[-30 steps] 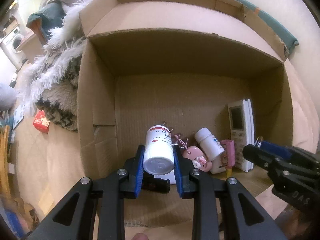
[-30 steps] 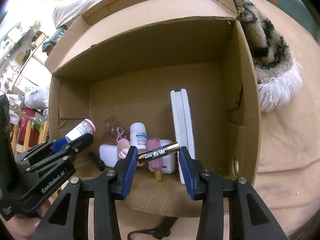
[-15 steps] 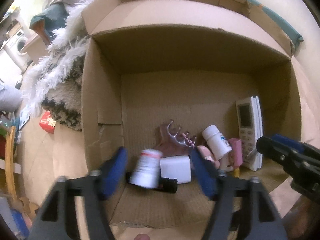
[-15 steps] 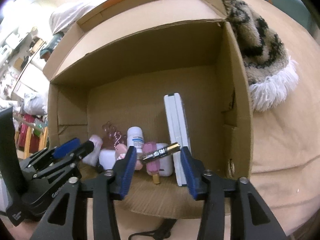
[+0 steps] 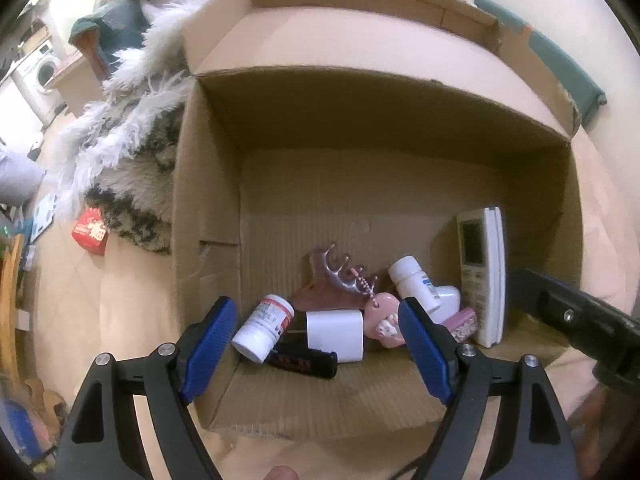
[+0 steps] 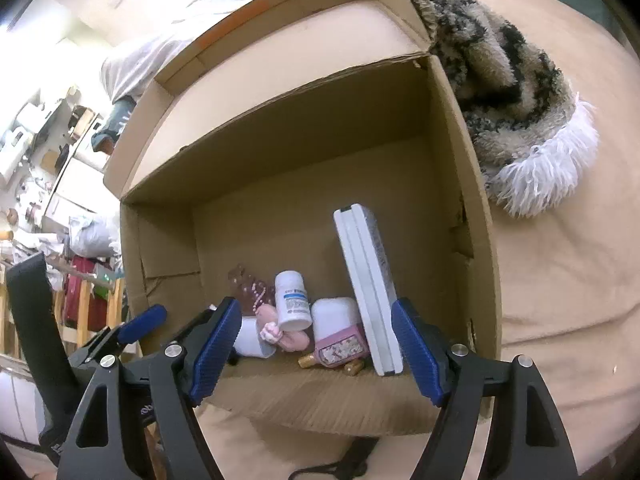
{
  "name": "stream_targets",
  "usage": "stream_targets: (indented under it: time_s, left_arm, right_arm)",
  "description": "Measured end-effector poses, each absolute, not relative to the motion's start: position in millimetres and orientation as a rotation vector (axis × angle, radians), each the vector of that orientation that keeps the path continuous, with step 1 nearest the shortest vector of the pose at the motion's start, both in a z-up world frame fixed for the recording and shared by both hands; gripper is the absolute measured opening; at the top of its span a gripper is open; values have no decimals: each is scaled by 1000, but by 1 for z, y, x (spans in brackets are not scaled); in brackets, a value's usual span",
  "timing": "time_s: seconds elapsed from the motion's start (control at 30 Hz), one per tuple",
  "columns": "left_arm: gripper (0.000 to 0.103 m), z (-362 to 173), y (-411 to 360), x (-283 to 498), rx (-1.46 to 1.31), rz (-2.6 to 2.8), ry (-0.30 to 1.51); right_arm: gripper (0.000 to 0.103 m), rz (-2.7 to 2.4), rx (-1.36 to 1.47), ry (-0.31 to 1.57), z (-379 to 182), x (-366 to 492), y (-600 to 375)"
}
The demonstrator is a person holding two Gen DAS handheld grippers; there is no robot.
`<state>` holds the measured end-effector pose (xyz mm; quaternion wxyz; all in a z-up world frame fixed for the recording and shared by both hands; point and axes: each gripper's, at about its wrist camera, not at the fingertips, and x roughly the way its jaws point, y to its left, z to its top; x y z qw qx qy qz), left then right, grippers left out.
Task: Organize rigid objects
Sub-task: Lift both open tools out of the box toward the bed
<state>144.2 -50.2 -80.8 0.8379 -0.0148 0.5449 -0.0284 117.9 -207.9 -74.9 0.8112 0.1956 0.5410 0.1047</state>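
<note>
Left wrist view: the left claw (image 5: 316, 344) is spread wide with nothing between its blue pads (image 5: 210, 342), hovering at the open mouth of the cardboard box (image 5: 208, 184), which lies on its side on a beige bed (image 5: 132, 304). Inside, near the front left, a white pill bottle with a red label (image 5: 264, 328) lies tilted, its base toward the camera, resting on a black cylinder (image 5: 306, 362). Just beside it sits a white cube charger (image 5: 335, 334), and behind that a brown claw hair clip (image 5: 334, 276). A pink keychain figure (image 5: 384, 320) lies to the right of the charger. A second white bottle with a blue label (image 5: 412, 282) leans near a white rounded case (image 5: 446, 300). A pink perfume bottle (image 5: 462, 322) lies next to the white remote control (image 5: 480, 276), which stands on end against the right wall. A fluffy blanket (image 5: 128, 148) sits outside the box on the left, with a small red box (image 5: 90, 232) beside it. Part of the right claw's black body (image 5: 576, 320) shows at the right edge.

Right wrist view: the right claw (image 6: 316, 348) is also spread apart and empty, in front of the same box (image 6: 472, 216). The remote (image 6: 368, 288) stands edge-on. The blue-label bottle (image 6: 293, 300) is propped above the pink figure (image 6: 280, 332), and the perfume bottle (image 6: 340, 346) lies by the remote's foot. A gold-tipped battery (image 6: 354, 367) lies on the box floor between the perfume bottle and the remote. The left claw (image 6: 144, 320) appears at lower left.
</note>
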Motion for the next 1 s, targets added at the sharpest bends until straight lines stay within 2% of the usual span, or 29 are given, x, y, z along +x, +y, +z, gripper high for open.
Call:
stream_targets:
  time_s: [0.37, 0.57, 0.87, 1.0]
  left_arm:
    - [82, -47, -13, 125, -93, -11, 1150]
    - [83, -52, -13, 84, -141, -7, 1186]
    - [83, -88, -4, 57, -145, 87, 1234]
    - [83, -97, 3, 58, -166, 117, 1262]
  right_arm:
    - [82, 259, 426, 1120, -50, 80, -209]
    - [82, 271, 435, 1152, -56, 50, -208]
    - [82, 299, 490, 1295, -96, 26, -214]
    - [82, 231, 454, 1439, -134, 22, -212]
